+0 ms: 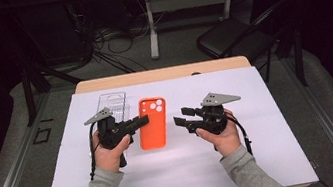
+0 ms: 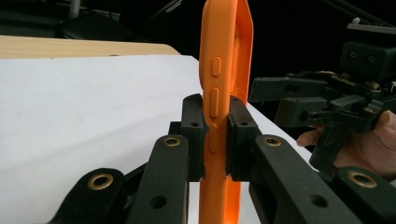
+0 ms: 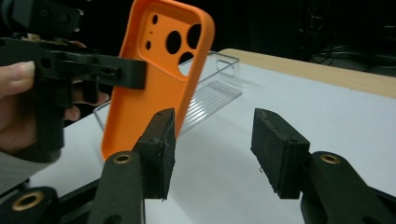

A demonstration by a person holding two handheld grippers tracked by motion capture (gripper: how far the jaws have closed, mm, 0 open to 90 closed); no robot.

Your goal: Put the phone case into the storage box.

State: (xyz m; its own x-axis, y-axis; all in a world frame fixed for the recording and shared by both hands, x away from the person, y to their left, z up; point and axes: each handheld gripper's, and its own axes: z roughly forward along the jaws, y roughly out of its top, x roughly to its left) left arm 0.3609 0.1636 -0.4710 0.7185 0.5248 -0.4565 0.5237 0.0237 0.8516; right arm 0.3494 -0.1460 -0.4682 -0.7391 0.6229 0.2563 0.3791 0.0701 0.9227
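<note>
An orange phone case [image 1: 153, 123] with its camera holes toward the far end is held over the white sheet [image 1: 265, 154]. My left gripper [image 1: 143, 121] is shut on its left long edge, the pads [image 2: 194, 126] pinching the side by the buttons of the case [image 2: 224, 70]. In the right gripper view the case [image 3: 144, 93] stands tilted, its back facing me, with the left gripper [image 3: 135, 74] on its edge. My right gripper [image 1: 179, 116] hovers just right of the case. Its jaws stand open [image 3: 212, 144] with nothing between them.
A clear plastic box [image 1: 113, 107] lies on the sheet behind the left gripper and appears in the right gripper view [image 3: 212, 88] behind the case. The wooden table edge [image 1: 161, 74] runs along the far side. A black chair [image 1: 226, 38] and cables stand beyond.
</note>
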